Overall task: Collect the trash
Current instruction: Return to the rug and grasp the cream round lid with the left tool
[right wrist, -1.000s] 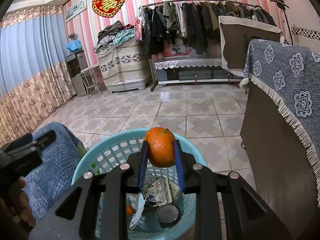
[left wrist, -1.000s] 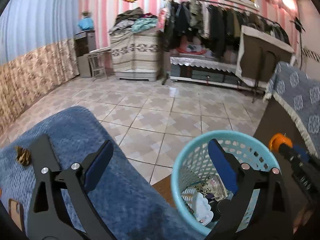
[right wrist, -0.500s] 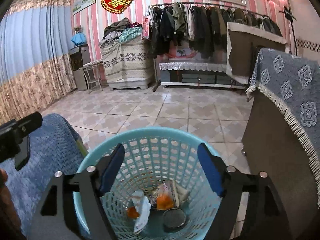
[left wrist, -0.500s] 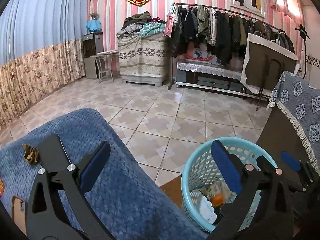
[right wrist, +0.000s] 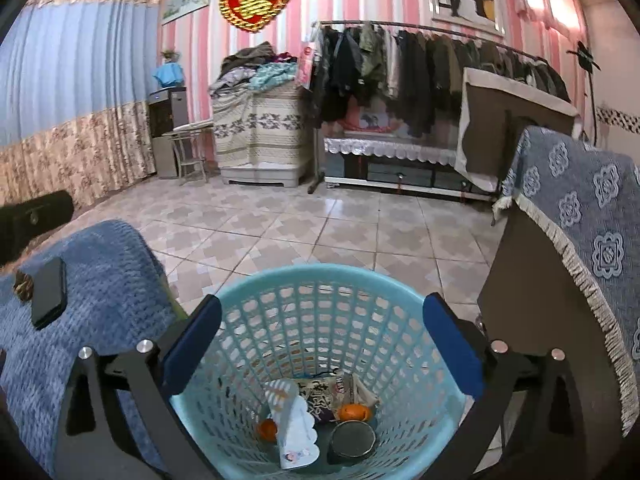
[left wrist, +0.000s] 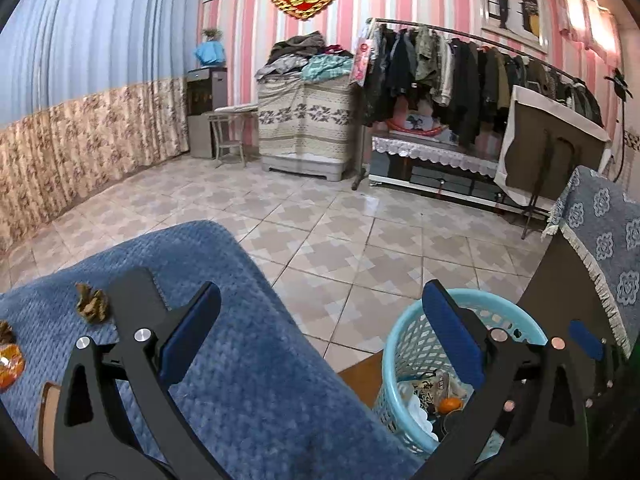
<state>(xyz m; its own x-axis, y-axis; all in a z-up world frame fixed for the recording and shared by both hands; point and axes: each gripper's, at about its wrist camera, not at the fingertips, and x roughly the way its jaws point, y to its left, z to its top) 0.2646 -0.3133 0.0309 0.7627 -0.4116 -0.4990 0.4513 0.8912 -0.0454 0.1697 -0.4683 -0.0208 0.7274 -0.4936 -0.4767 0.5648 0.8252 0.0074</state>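
Observation:
A turquoise mesh basket (right wrist: 320, 274) stands on the floor under my right gripper (right wrist: 322, 308). That gripper's jaws are opening wide, with nothing between them. An orange (right wrist: 353, 412) lies at the basket's bottom, beside a white paper piece (right wrist: 296, 428), a round dark lid (right wrist: 352, 438) and printed wrappers. My left gripper (left wrist: 320, 300) is open and empty, above the edge of a blue blanket (left wrist: 248, 360), with the basket (left wrist: 400, 344) at its right. On the blanket lie a brown crumpled scrap (left wrist: 91, 303) and an orange wrapper (left wrist: 10, 364).
A black phone (right wrist: 50, 296) rests on the blanket near the scrap. A dark cabinet under a patterned blue cloth (right wrist: 580, 240) stands close to the basket's right. Tiled floor (left wrist: 320, 224) stretches to a clothes rack (left wrist: 460, 64) and covered furniture at the far wall.
The right gripper held the orange over the basket, then spread its jaws; the orange now lies in the basket. Both grippers have drawn back slightly and risen.

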